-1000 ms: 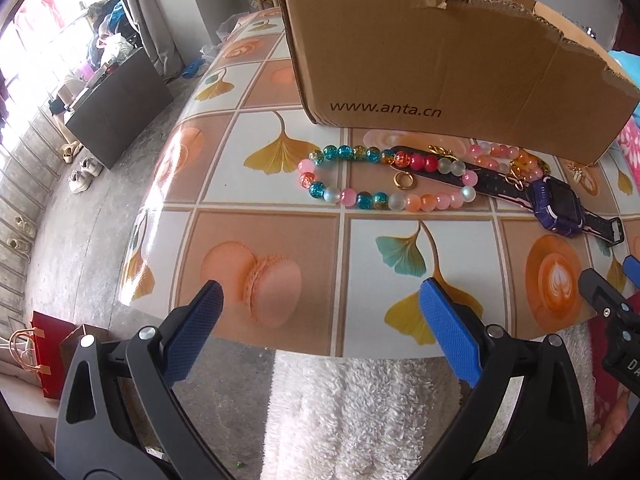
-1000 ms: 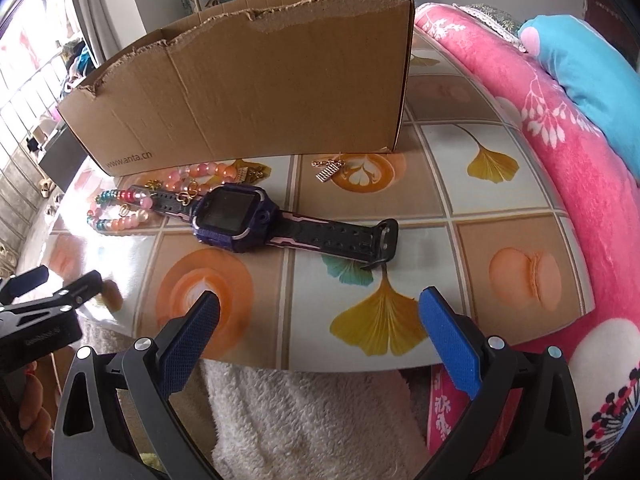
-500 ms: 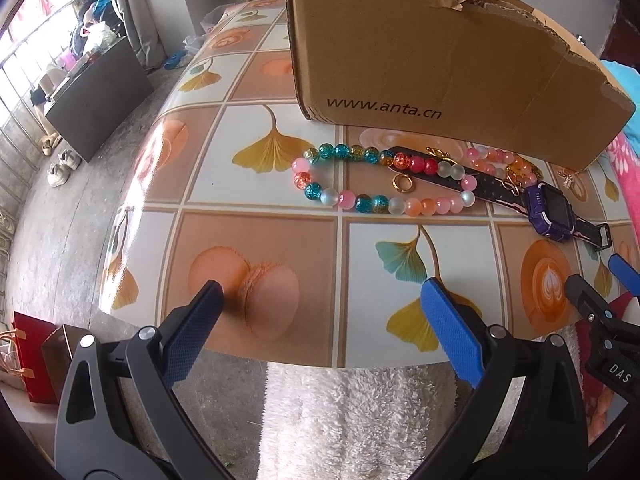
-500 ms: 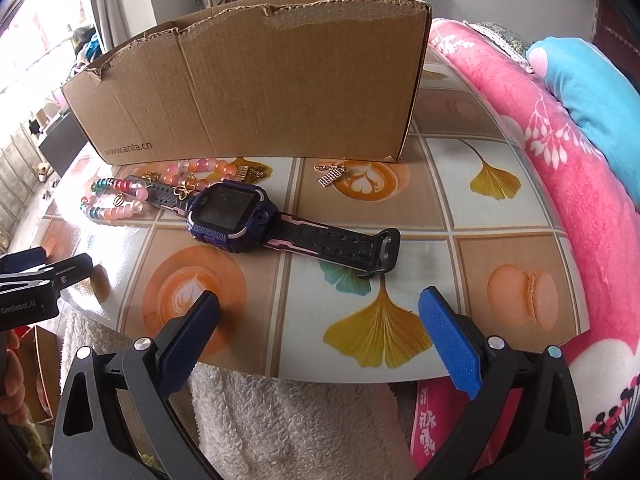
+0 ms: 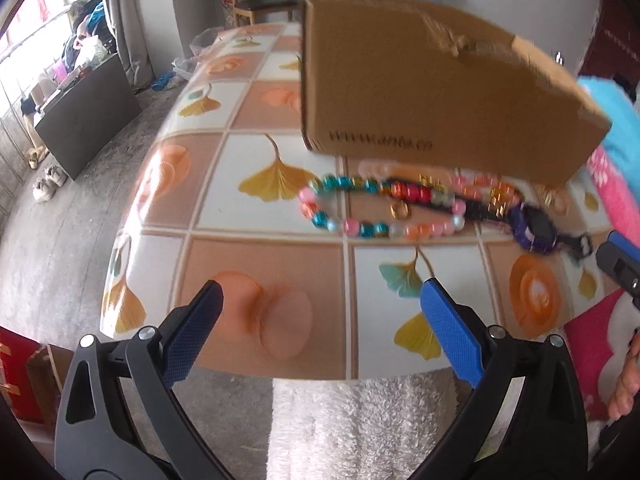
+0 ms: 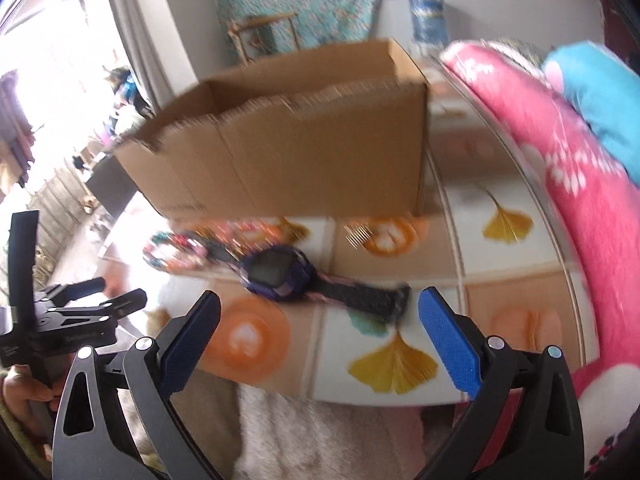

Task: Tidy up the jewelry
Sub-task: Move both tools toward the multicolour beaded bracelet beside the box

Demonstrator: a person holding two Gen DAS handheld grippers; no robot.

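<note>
Cardboard forms the open box [image 5: 432,92] standing on the tiled table [image 5: 264,184], and this box is the landmark for all positions below. A pink blanket [image 6: 580,184] lies to the right of the box, and a white fluffy cloth [image 5: 360,424] hangs below the near table edge.

Left gripper [image 5: 320,300]: held low in front of the box, over the near table edge, with its blue pads wide apart and nothing between them. Right gripper [image 6: 320,304]: held in front of the box's right half, equally wide and empty. A hand [image 6: 24,392] grasps the left tool's handle at the lower left of the right wrist view.

Bead bracelet [image 5: 380,208]: lies flat just in front of the box, long axis parallel to the box's front wall. A small gold ring [image 5: 400,211] lies inside its loop. Purple watch [image 6: 280,268]: lies in front of the box's right half, face up, strap running from the bracelet out toward the right, buckle end nearest the right gripper. Both views are motion-blurred.
</note>
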